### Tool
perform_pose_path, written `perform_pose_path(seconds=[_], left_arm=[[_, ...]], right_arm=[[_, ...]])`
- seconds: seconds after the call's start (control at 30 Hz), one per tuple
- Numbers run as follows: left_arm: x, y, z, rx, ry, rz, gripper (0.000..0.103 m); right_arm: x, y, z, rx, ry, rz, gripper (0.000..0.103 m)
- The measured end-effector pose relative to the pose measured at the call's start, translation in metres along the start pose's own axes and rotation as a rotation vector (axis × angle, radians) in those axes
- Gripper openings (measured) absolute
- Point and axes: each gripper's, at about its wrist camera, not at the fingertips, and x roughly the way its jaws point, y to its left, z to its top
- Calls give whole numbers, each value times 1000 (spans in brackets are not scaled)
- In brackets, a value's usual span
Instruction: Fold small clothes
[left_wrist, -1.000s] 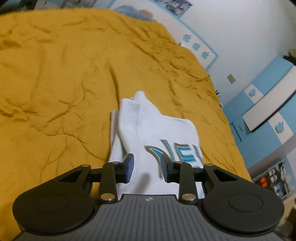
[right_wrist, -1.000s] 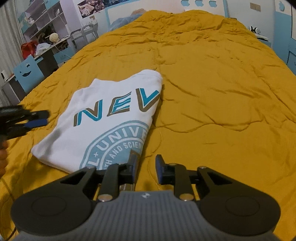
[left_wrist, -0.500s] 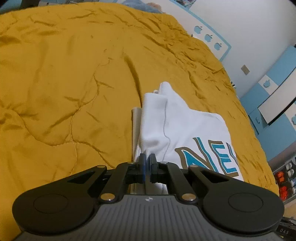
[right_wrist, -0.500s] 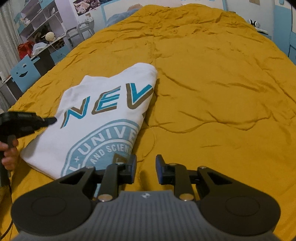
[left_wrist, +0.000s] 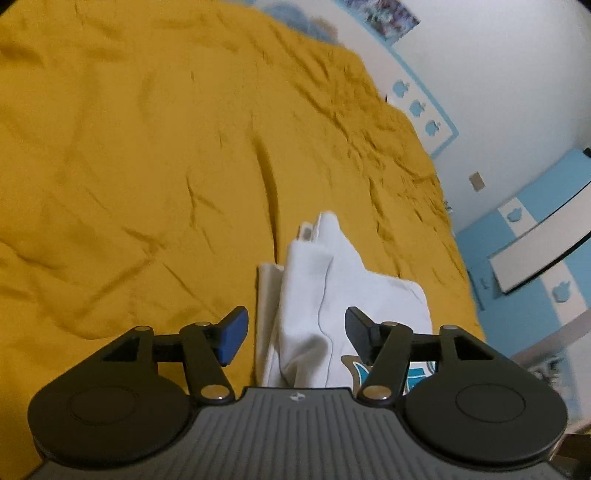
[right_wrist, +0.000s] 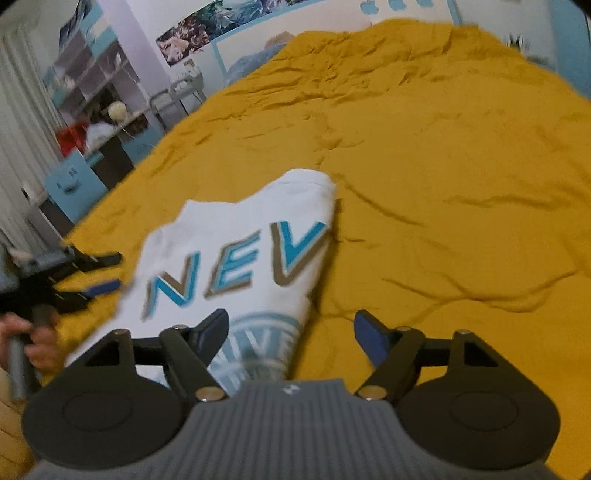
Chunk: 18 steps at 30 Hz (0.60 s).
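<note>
Both the left gripper (left_wrist: 295, 330) and the right gripper (right_wrist: 291, 332) have just spread wide, pinching nothing, over the soft white folded T-shirt (right_wrist: 236, 254) (teal lettering up), which lies lengthwise away from them on the bed's (right_wrist: 443, 166) creased mustard quilt.

Both grippers' jaws have just been opening. The left gripper (left_wrist: 295, 328), clamped shut half a second ago, now straddles the white T-shirt's (left_wrist: 314, 295) folded edge without pressing it. The right gripper (right_wrist: 291, 332) has spread wide over the shirt's corner.
</note>
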Motion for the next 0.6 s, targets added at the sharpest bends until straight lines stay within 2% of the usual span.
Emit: perform_pose_path(seconds=[0.2, 0.4, 0.47, 0.53, 0.6], left_arm=[[41, 31, 13, -141, 97, -131, 70], [73, 38, 31, -159, 133, -149, 69], [81, 36, 36, -153, 139, -142, 65], [87, 35, 39, -147, 141, -133, 53], [88, 34, 39, -144, 143, -124, 47]], right_arm=[[42, -24, 16, 196, 31, 80, 75], [82, -58, 32, 390, 46, 165, 70], [95, -67, 38, 440, 47, 184, 66], [108, -74, 43, 477, 51, 202, 57], [121, -80, 50, 513, 53, 227, 49]])
